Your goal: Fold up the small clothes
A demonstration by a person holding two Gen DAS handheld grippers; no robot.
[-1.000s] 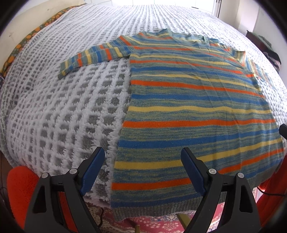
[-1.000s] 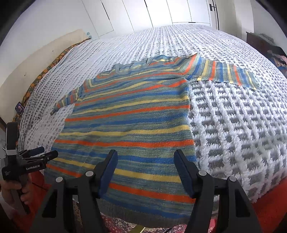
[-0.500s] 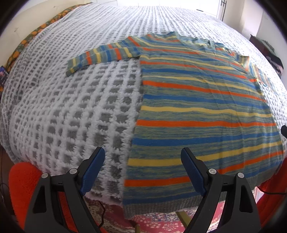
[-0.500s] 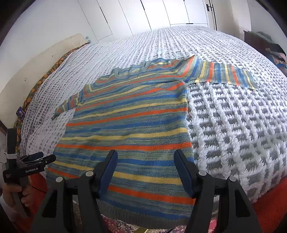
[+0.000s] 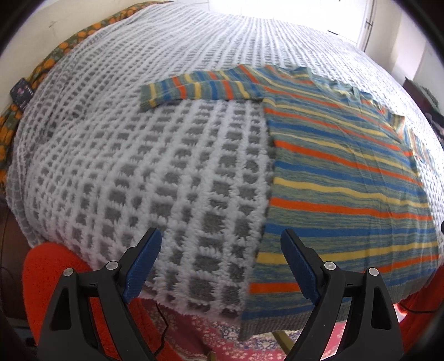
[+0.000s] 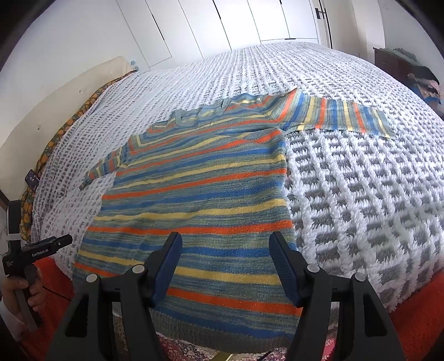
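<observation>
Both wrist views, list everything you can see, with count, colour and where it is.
sweater: one, striped blue, orange, yellow and green, flat on the bed, sleeves out, hem at the near edge
bedspread: one, white and grey checked, covering the bed
patterned cloth: one, orange and green, along the bed's far left edge
cupboards: white, behind the bed
left gripper: black with blue pads, open, above the bedspread
right gripper: black with blue pads, open, above the hem
</observation>
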